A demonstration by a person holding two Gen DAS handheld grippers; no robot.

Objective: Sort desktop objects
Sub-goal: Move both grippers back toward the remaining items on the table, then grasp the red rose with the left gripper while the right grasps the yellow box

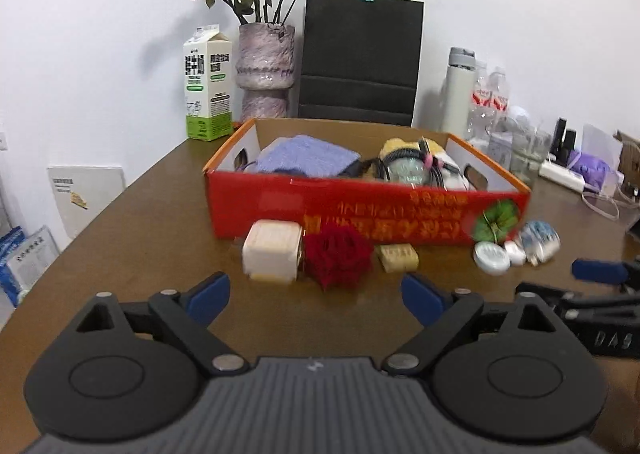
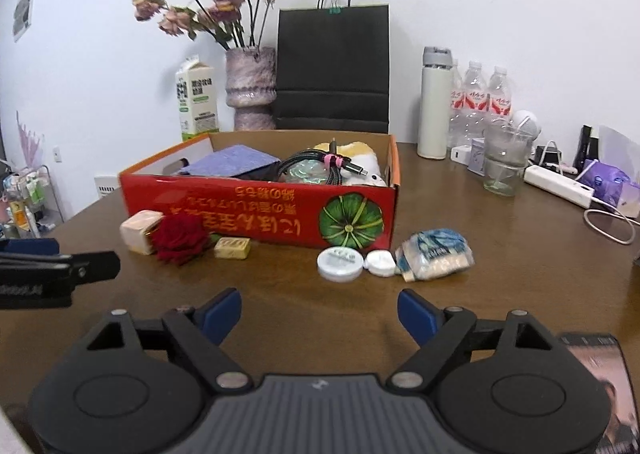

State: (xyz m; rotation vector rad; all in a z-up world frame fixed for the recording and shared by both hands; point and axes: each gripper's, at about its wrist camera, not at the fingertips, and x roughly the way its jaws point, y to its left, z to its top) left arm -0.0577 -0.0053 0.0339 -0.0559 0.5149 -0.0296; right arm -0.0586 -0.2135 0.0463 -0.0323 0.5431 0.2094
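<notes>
A red cardboard box (image 1: 360, 213) (image 2: 256, 209) sits mid-table holding a purple cloth (image 1: 304, 159), black cables (image 2: 320, 167) and a plush toy. In front of it lie a cream square box (image 1: 272, 250) (image 2: 140, 232), a red rose (image 1: 338, 254) (image 2: 180, 238), a tan bar (image 1: 398, 257) (image 2: 232, 248), a white round tin (image 1: 491, 258) (image 2: 340, 264), a small white case (image 2: 381, 262) and a blue-white packet (image 1: 538, 240) (image 2: 434, 254). My left gripper (image 1: 316, 298) is open, short of the rose. My right gripper (image 2: 320, 314) is open, short of the tin. Neither holds anything.
Along the back wall stand a milk carton (image 1: 208, 81), a vase of dried roses (image 1: 266, 65), a black paper bag (image 1: 360, 57), a white flask (image 2: 434, 101) and water bottles (image 2: 480, 101). A glass jar (image 2: 504, 161), power strip (image 2: 560, 183) and phone (image 2: 600, 382) lie right.
</notes>
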